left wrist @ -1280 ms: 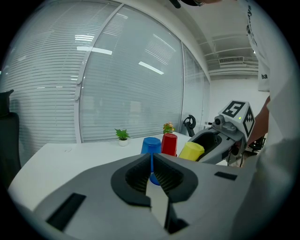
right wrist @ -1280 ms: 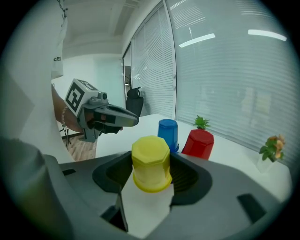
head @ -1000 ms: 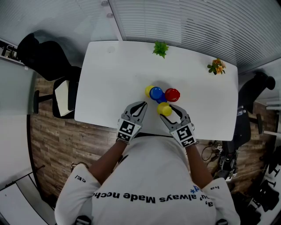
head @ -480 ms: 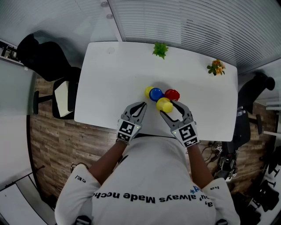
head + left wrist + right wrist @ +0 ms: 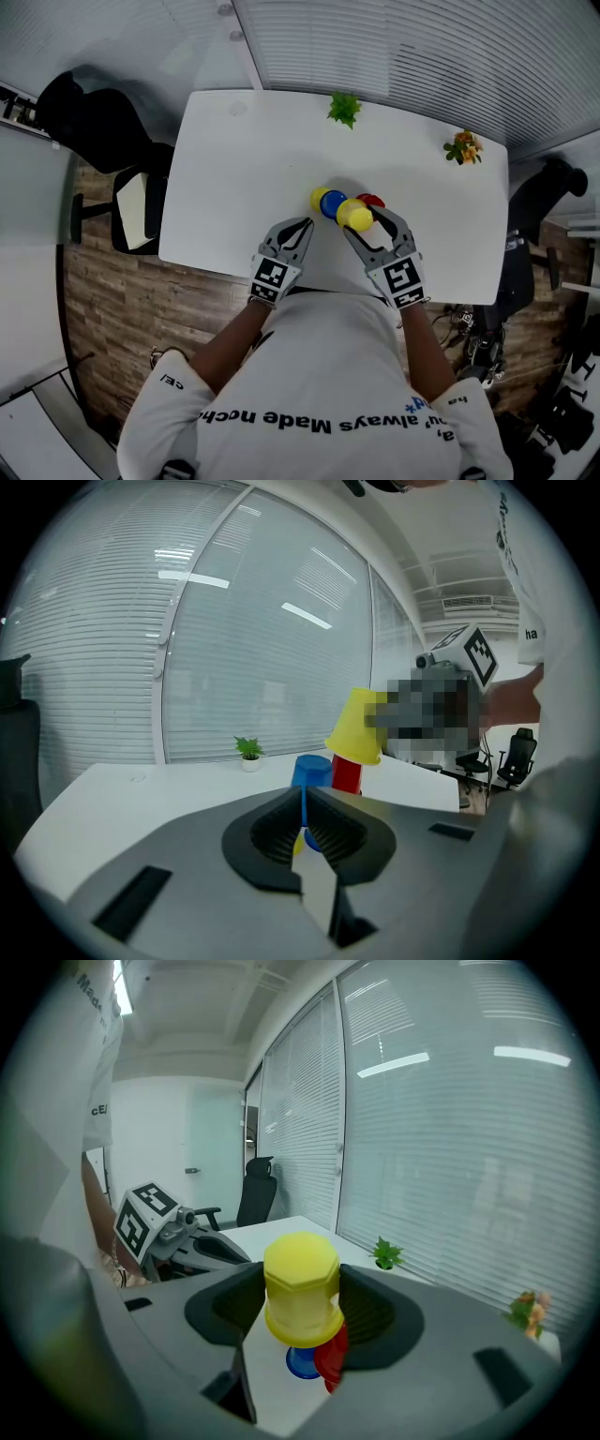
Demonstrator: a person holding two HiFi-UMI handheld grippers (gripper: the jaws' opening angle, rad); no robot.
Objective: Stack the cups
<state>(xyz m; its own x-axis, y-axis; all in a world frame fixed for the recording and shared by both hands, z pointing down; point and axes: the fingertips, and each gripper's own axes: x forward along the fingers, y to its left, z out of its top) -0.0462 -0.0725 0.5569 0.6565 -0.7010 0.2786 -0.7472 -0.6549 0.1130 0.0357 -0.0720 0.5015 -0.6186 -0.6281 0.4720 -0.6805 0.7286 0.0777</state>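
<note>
My right gripper [image 5: 367,222] is shut on an upside-down yellow cup [image 5: 354,215] and holds it in the air above the table [image 5: 234,169]. In the right gripper view that cup [image 5: 302,1288] sits between both pads. Below it stand a blue cup [image 5: 333,202], a red cup [image 5: 373,200] and a second yellow cup [image 5: 320,197], close together. My left gripper [image 5: 302,229] rests shut and empty near the front edge, just left of the cups. The left gripper view shows the lifted yellow cup [image 5: 356,726] over the blue cup [image 5: 311,770] and red cup [image 5: 347,773].
A small green plant [image 5: 343,105] stands at the table's far edge and an orange flower pot [image 5: 463,144] at its far right corner. A black office chair [image 5: 112,169] is beside the table's left side.
My right gripper has risen with the yellow cup and carried it away from the front edge, over the red and blue cups. The left gripper has stayed still.
</note>
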